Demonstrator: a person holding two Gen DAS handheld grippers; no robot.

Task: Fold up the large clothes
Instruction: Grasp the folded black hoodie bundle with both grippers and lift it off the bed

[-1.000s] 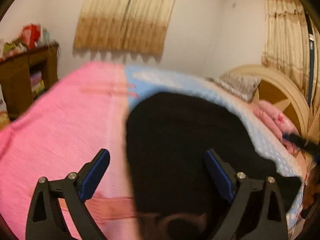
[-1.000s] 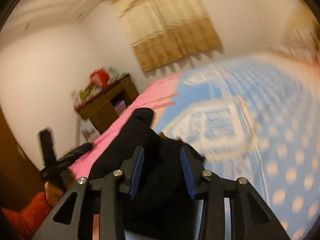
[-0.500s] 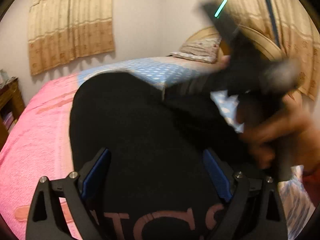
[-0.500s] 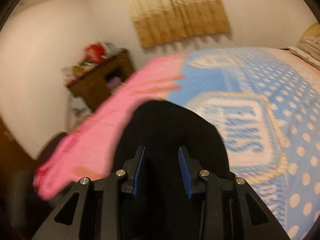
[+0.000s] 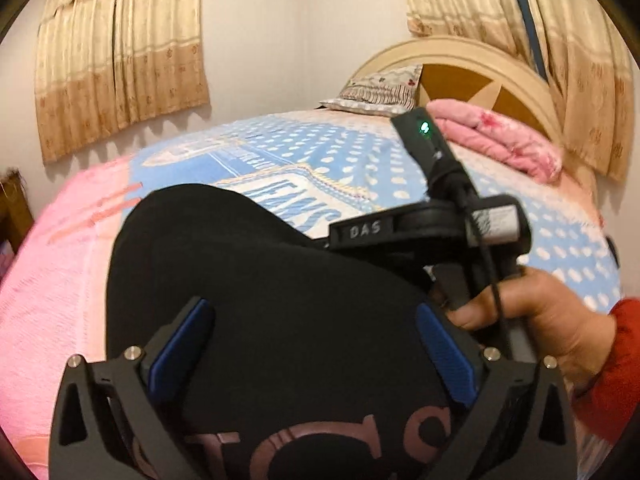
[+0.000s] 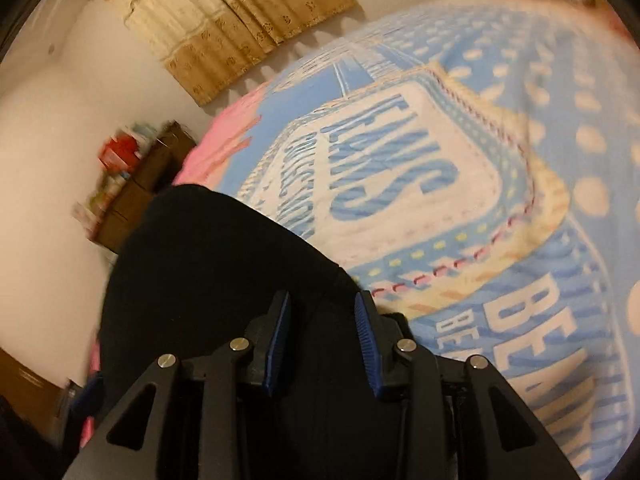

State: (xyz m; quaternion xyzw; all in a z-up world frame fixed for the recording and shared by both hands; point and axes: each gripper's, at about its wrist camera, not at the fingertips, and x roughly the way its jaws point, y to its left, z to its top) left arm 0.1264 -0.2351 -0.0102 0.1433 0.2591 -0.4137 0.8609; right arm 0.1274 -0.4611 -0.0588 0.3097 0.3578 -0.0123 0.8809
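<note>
1. You have one black garment to fold; it lies on the bed, across the seam where the pink blanket meets the blue dotted blanket. Pinkish lettering shows on the cloth near the bottom of the left view.
2. Your left tool hangs over the garment with its two blue-padded fingers spread wide apart. The cloth fills the gap between them, but neither pad clearly presses on it.
3. Your right tool has its two fingers set much closer together, with a narrow gap remaining. Black cloth sits in that gap; I cannot tell whether the pads actually pinch it.
4. In the left view your right hand, in a red sleeve, grips the handle of that second tool just beside the garment's right edge. One green light glows on it.
5. Two blankets cover the bed, and one folded pink quilt lies by the headboard, next to one patterned pillow.
6. Two curtains hang in the left view, one on each wall.
7. One wooden shelf, blurred, stands by the wall.
</note>
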